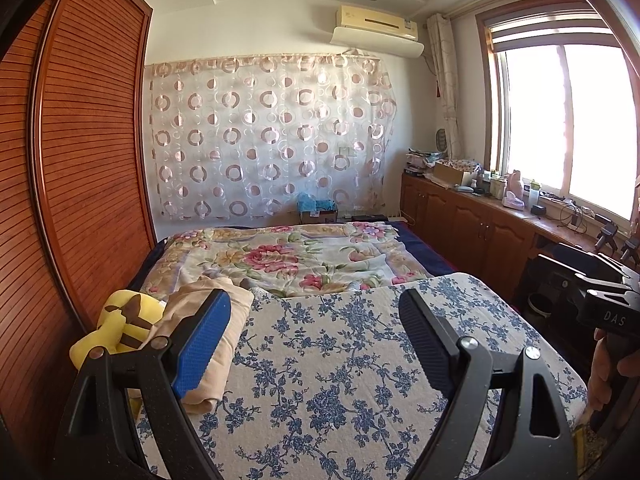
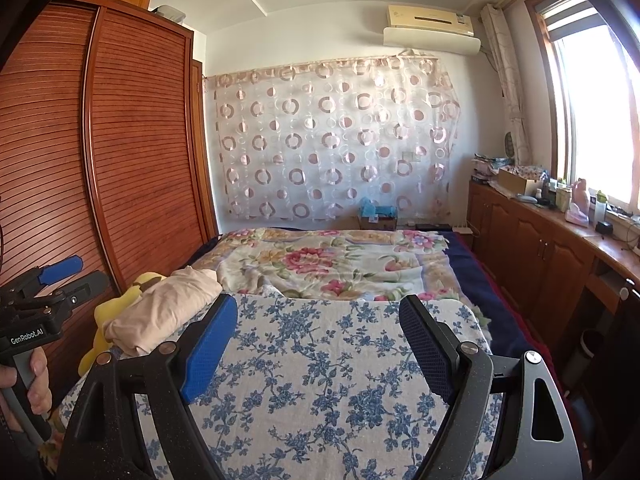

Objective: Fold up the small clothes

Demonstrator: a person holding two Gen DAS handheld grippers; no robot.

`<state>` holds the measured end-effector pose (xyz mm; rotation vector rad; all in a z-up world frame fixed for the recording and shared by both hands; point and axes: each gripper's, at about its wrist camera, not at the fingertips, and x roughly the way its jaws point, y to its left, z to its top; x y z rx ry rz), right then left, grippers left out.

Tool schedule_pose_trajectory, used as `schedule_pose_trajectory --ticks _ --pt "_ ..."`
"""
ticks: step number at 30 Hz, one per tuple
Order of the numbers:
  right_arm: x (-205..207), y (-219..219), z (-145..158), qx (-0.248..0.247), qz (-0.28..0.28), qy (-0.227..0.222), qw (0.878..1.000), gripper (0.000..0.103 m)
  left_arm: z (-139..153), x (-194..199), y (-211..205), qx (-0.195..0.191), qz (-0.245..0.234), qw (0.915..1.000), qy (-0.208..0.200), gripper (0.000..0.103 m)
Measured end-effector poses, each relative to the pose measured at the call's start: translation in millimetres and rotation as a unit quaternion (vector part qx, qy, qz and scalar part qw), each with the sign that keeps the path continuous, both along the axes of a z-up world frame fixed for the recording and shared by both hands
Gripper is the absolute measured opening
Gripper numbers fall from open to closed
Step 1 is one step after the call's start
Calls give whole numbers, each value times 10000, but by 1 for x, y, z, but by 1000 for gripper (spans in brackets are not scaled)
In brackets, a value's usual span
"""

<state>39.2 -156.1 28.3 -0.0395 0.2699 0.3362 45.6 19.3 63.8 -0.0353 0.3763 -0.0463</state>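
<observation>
Blue-floral pad [image 1: 360, 380] bears beige folded cloth [image 1: 224, 344]; both grippers gape.

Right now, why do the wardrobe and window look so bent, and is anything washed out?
Left wrist view: the fisheye lens bows the wardrobe, and the window is blown out white by daylight. Right wrist view: same curving, with the window glaring at the edge; the blue-flowered cloth stays sharp and evenly lit.

Folded cloth [image 1: 218, 344] lies at the left edge of the mat [image 1: 340, 360] on the bed [image 1: 280, 256]; plush toy [image 1: 116, 332] left of it, against the wardrobe [image 1: 80, 160]. Cabinets [image 1: 472, 216] run right, under the window [image 1: 560, 120]. Curtain [image 1: 268, 136] hangs behind.
</observation>
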Motion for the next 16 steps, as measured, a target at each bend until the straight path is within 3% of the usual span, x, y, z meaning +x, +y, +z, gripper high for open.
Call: schedule_pose_trajectory --ticks 16 --pt "1 -2 -1 20 6 5 10000 84 -3 -1 -1 2 -1 10000 -11 87"
